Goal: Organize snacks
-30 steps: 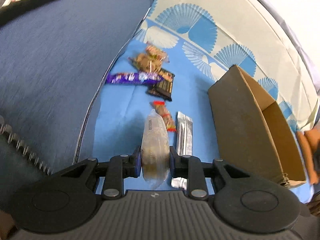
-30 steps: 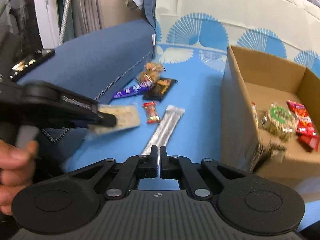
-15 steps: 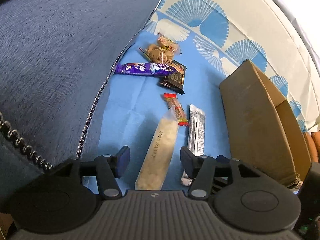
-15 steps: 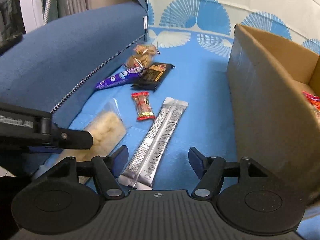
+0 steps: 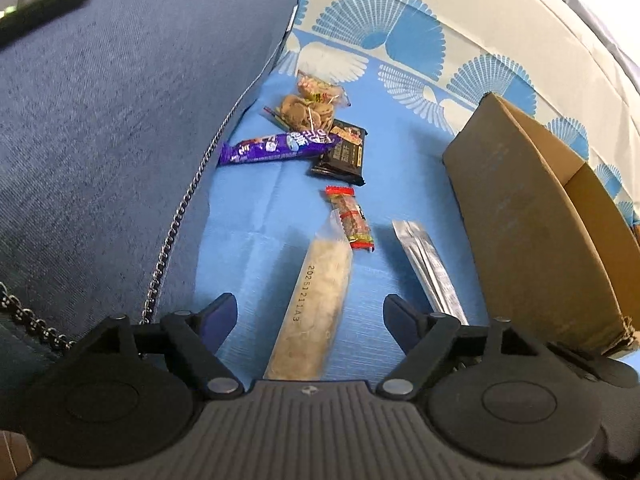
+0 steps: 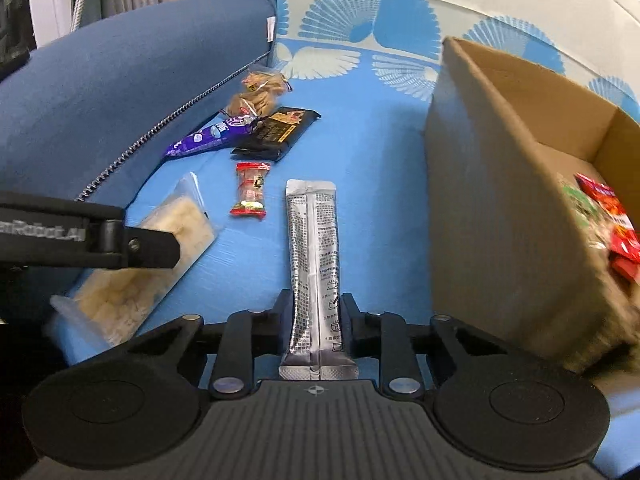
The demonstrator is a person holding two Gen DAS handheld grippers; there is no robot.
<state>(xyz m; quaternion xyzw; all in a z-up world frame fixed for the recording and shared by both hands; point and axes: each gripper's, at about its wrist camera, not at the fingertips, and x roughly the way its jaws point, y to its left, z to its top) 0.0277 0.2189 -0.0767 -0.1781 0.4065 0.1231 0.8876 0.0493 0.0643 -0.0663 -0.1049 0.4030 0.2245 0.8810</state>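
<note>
Tongs: your right tongs pinch the silver foil stick sachet; left tongs spread. Lift it clear over the cardboard box wall.

Black tongs, ribbed grey housing, silver screws

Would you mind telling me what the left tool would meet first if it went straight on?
Probably the clear pale snack pack lying between the open left tool pads; depth is uncertain.
</note>
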